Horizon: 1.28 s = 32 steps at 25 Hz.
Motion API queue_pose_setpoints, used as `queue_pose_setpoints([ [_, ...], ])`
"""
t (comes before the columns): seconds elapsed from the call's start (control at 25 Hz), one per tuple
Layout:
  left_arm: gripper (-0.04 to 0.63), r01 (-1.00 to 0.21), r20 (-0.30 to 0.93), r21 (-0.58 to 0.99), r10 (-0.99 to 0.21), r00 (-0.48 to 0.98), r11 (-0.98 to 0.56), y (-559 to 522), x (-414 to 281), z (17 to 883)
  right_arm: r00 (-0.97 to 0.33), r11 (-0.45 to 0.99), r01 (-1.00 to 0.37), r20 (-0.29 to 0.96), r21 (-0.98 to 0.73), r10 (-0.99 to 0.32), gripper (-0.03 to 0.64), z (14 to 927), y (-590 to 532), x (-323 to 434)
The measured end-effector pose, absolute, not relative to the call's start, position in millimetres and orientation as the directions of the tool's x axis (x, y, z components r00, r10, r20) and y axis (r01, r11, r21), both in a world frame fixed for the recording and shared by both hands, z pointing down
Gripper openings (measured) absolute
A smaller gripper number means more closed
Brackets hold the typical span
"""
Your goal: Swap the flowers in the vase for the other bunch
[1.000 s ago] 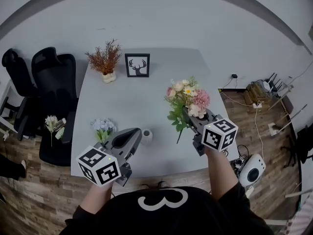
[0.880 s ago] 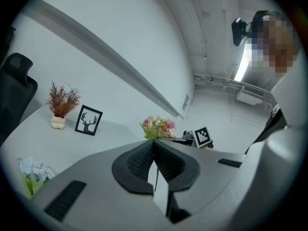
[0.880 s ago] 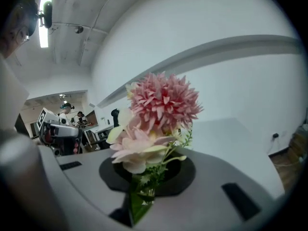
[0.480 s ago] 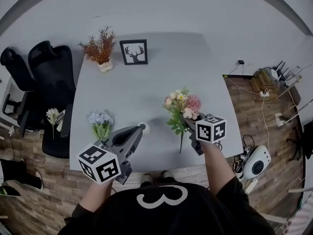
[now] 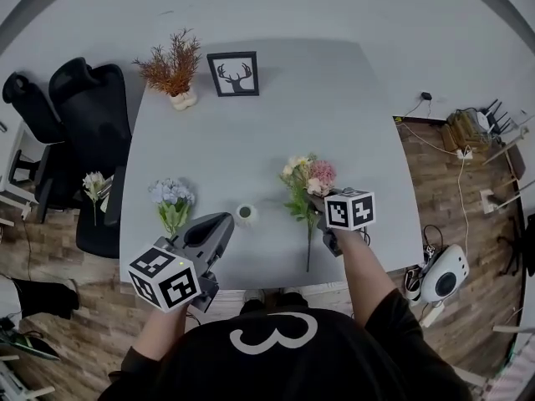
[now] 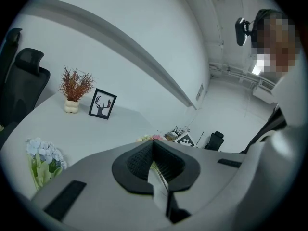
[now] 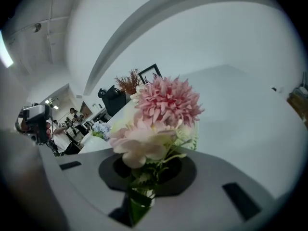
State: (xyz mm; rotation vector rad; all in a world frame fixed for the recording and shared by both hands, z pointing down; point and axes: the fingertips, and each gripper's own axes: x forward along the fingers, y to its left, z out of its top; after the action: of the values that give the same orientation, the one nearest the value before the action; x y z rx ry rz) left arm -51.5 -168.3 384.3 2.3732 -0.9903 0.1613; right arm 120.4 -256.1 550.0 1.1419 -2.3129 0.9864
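A small white vase (image 5: 245, 215) stands near the table's front edge with nothing in it. The blue bunch (image 5: 171, 201) lies on the table to its left, also seen in the left gripper view as the blue bunch (image 6: 43, 157). My right gripper (image 5: 315, 202) is shut on the stems of the pink and cream bunch (image 5: 304, 180), right of the vase, its long stem hanging towards the table edge. In the right gripper view the pink bunch (image 7: 161, 112) rises from between the right gripper (image 7: 149, 171) jaws. My left gripper (image 5: 223, 220) hovers just left of the vase, shut and empty; in its own view the left gripper (image 6: 153, 145) holds nothing.
A dried red plant in a white pot (image 5: 175, 68) and a framed deer picture (image 5: 233, 73) stand at the table's far side. Black office chairs (image 5: 77, 111) are to the left, one carrying a white flower (image 5: 95, 186). A white device (image 5: 443, 276) and cables lie on the floor to the right.
Both grippers have come down towards the table. The right one sank further, bringing the pink bunch low beside the vase. The left stays shut and empty.
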Motion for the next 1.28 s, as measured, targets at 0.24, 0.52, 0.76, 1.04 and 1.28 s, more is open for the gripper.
queue_pose_setpoints([
  [0.24, 0.011, -0.707, 0.34, 0.455, -0.629, 0.699, -0.541, -173, -56, 396, -0.583, 0.35, -0.812, 0.641, -0.466, -0.499, 0.089, 583, -259, 123],
  [0.52, 0.011, -0.721, 0.336, 0.456, -0.65, 0.682, -0.522, -184, -56, 396, -0.589, 0.328, -0.807, 0.63, -0.491, -0.506, 0.131, 586, -264, 120],
  [0.76, 0.011, -0.728, 0.332, 0.459, -0.661, 0.673, -0.509, -186, -46, 396, -0.647, 0.317, -0.754, 0.564, -0.576, -0.514, 0.287, 576, -261, 112],
  [1.04, 0.011, -0.747, 0.327, 0.455, -0.69, 0.646, -0.484, -184, -31, 394, -0.65, 0.365, -0.755, 0.551, -0.545, -0.522, 0.414, 562, -259, 112],
  [1.28, 0.011, -0.769, 0.323, 0.451, -0.72, 0.615, -0.454, -173, -23, 391, -0.665, 0.435, -0.746, 0.539, -0.504, -0.516, 0.46, 543, -250, 109],
])
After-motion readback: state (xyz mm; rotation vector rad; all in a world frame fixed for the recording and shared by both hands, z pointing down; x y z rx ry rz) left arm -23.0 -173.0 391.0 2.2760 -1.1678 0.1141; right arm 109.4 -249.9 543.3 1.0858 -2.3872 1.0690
